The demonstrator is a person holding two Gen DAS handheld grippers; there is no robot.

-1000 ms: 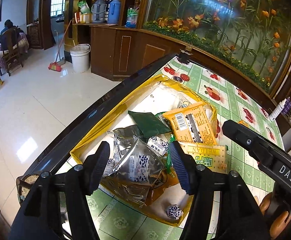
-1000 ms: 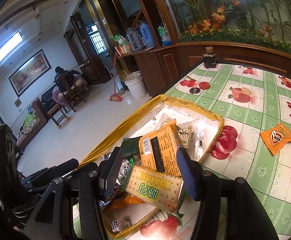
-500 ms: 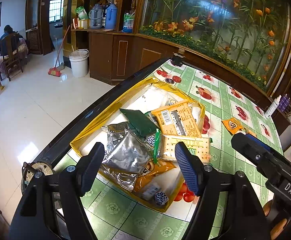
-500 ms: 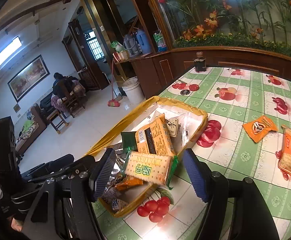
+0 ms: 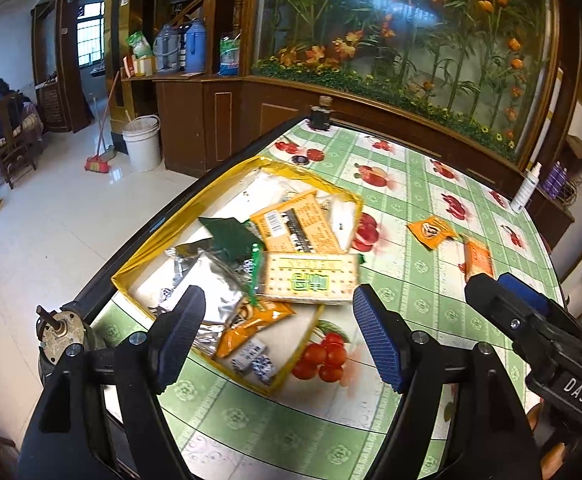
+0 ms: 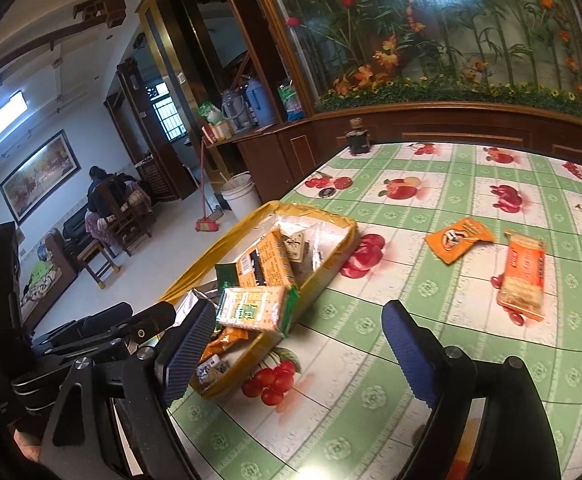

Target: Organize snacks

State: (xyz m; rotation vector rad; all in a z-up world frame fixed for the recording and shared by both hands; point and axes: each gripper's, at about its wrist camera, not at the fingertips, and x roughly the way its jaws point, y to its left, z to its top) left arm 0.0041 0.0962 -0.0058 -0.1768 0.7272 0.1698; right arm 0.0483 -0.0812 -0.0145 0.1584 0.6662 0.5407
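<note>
Already heaped, the shallow yellow-rimmed tray (image 5: 139, 258) at the green fruit-print surface's (image 6: 431, 344) edge risks spilling its yellow-green cracker packet (image 5: 311, 280); both left gripper (image 5: 279, 336) and right gripper (image 6: 299, 352) jaws are opening, empty, while an orange cracker packet (image 6: 523, 276) and orange sachet (image 6: 459, 238) are left outside.

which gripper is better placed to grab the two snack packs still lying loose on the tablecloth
Probably right. The right gripper has jaws opening and empty, and the orange packet and cracker pack lie ahead to its right. The left gripper, also opening and empty, faces the yellow tray.
</note>
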